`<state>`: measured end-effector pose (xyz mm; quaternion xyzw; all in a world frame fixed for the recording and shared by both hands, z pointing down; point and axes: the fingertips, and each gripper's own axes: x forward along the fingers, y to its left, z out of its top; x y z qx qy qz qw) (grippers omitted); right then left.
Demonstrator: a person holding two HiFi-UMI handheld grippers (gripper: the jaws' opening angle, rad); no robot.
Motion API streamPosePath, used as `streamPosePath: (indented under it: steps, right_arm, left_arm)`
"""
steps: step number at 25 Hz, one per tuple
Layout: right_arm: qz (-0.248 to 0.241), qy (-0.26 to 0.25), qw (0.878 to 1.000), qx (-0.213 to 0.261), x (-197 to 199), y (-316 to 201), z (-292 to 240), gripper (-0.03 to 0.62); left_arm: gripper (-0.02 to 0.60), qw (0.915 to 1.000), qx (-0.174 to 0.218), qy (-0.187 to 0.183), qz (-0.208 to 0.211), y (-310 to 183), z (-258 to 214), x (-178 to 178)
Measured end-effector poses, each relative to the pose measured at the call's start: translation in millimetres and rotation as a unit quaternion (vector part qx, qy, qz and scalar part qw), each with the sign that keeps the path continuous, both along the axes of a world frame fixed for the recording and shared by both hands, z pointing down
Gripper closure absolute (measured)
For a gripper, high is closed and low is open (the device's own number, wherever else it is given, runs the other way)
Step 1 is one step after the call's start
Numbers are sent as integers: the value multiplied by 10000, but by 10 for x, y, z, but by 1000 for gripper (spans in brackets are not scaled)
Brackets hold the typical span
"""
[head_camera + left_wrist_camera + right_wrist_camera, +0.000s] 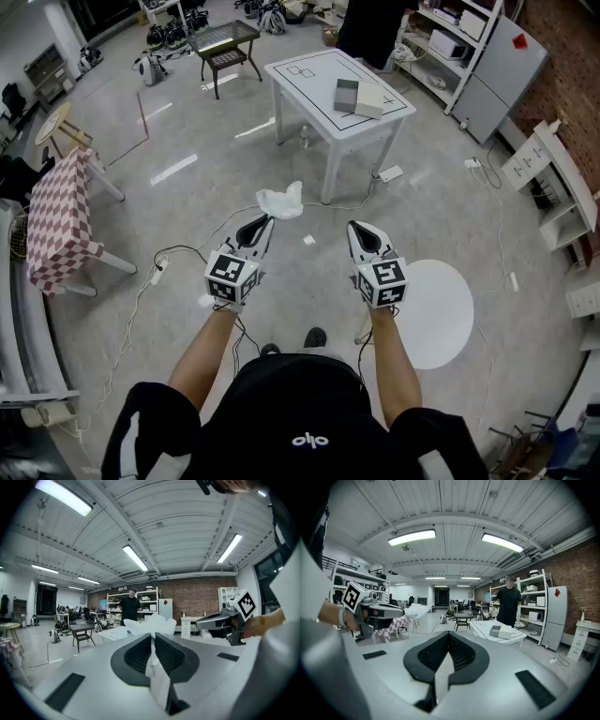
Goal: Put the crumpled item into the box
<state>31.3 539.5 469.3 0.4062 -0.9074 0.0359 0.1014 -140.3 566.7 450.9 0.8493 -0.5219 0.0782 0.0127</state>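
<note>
Head view shows your left gripper (266,222) clenched on the crumpled white item (281,201), which you are holding out in the air above the floor, short of the white surface (300,67). Left gripper view shows the pads (140,651) pinching a fold of the item, with the rest bunched beyond the tips. Your right gripper (357,226) is level beside the left one, its jaws closed together with nothing between them. The box (359,97) sits on the surface ahead, well apart from both grippers.
</note>
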Motion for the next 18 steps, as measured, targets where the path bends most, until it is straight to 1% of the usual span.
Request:
streamPosePath:
  steps: [4, 12, 18]
  right_arm:
    - [-10, -32, 10000, 1, 221, -194, 26, 585]
    - [-3, -103, 9999, -4, 665, -508, 104, 585]
    - [112, -198, 9997, -50, 863, -816, 128, 585]
  left_arm:
    - [552, 9999, 39, 135, -38, -218, 63, 216]
    - [552, 9999, -9, 62, -100, -555, 140, 658]
    - [552, 10000, -81, 5, -44, -854, 164, 826]
